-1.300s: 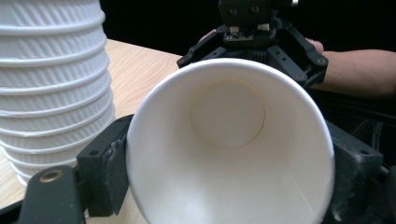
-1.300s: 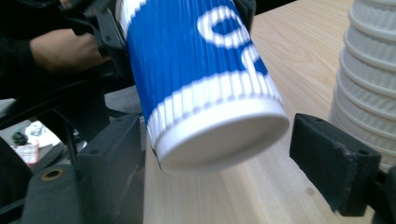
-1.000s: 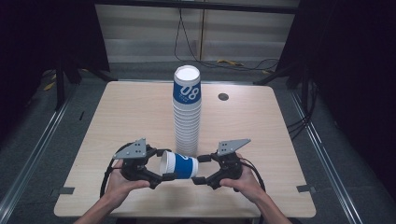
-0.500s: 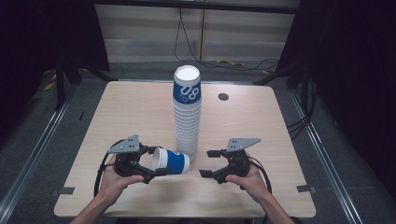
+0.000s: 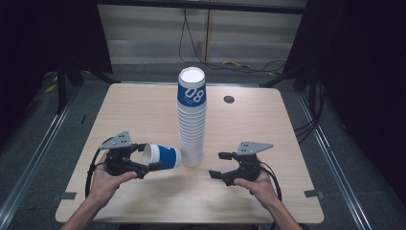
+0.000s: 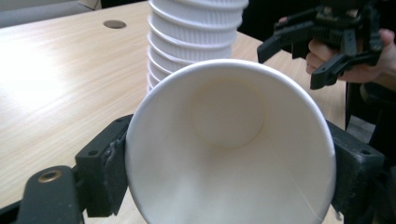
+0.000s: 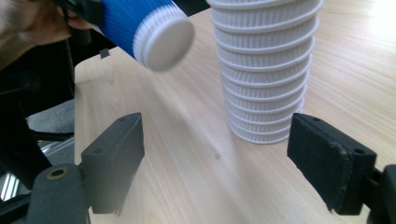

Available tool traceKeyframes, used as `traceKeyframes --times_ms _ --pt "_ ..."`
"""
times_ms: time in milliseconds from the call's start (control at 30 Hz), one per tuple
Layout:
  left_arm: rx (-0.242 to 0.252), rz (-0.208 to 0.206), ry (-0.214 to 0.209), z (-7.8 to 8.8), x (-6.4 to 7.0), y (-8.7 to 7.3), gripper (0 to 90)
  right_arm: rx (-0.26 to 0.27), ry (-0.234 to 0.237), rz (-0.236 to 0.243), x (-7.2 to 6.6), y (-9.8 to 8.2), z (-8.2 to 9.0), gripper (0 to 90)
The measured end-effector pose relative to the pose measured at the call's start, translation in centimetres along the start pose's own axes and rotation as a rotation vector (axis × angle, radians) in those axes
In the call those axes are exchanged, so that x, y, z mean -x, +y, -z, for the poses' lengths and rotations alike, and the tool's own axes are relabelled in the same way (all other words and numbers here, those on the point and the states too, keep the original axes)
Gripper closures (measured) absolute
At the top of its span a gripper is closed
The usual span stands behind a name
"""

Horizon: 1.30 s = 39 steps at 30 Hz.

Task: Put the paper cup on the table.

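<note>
Blue-sleeved paper cup lies sideways in the left gripper, jaws clamped on its rim near the tabletop's front-left part; base points toward the cup stack, just short of it. Left gripper view: white cup interior between both jaws. Stack stands upright mid-table, top cup marked 08. Right gripper, near the front edge right of the stack, jaws spread wide, holding nothing. Small round grommet toward the far edge.

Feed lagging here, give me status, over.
Left gripper shut on paper cup, held sideways. Right gripper open, empty. Cup stack upright between them.
</note>
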<state>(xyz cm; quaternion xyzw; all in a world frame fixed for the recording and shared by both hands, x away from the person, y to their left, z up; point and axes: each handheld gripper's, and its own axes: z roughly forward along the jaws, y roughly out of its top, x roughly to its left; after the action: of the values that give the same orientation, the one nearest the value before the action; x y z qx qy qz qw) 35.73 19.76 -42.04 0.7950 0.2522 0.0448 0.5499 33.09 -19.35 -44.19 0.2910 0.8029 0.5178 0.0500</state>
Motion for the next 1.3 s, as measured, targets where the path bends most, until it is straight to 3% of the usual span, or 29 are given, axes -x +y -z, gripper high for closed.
traceKeyframes --times_ms 100,367,500,600,667,933,1000,1133,1300 --pt "-0.016 -0.002 0.044 0.2 -0.3 0.0 16.4 0.001 -0.014 -0.003 0.0 -0.1 0.4 18.9" --pt "-0.08 -0.004 0.102 0.5 -1.5 0.2 16.1 0.0 -0.06 0.0 -0.2 -0.9 2.1 19.8" --pt "-0.124 0.007 0.111 0.5 -2.0 0.8 16.5 0.0 -0.07 -0.009 -0.1 -1.1 2.1 19.7" --pt "-0.155 -0.024 0.156 0.4 -2.2 1.4 16.5 -0.003 -0.07 -0.008 0.0 -1.2 1.8 19.9" --pt "-0.17 -0.02 0.172 0.4 -2.4 1.7 16.6 -0.006 -0.069 -0.01 0.1 -1.2 1.7 19.8" --pt "-0.233 0.001 0.188 -0.3 -3.7 2.8 16.8 -0.012 -0.079 -0.012 0.1 -1.4 1.6 19.8" --pt "-0.281 -0.009 0.201 -0.7 -4.0 2.9 16.8 -0.012 -0.077 -0.012 0.1 -1.4 1.5 20.0" --pt "-0.312 0.006 0.211 -0.9 -4.6 3.4 16.9 -0.026 -0.083 -0.006 0.2 -1.4 1.5 20.0" --pt "-0.364 -0.022 0.236 -1.0 -5.0 4.2 16.8 -0.032 -0.085 -0.008 0.2 -1.5 1.5 19.8"
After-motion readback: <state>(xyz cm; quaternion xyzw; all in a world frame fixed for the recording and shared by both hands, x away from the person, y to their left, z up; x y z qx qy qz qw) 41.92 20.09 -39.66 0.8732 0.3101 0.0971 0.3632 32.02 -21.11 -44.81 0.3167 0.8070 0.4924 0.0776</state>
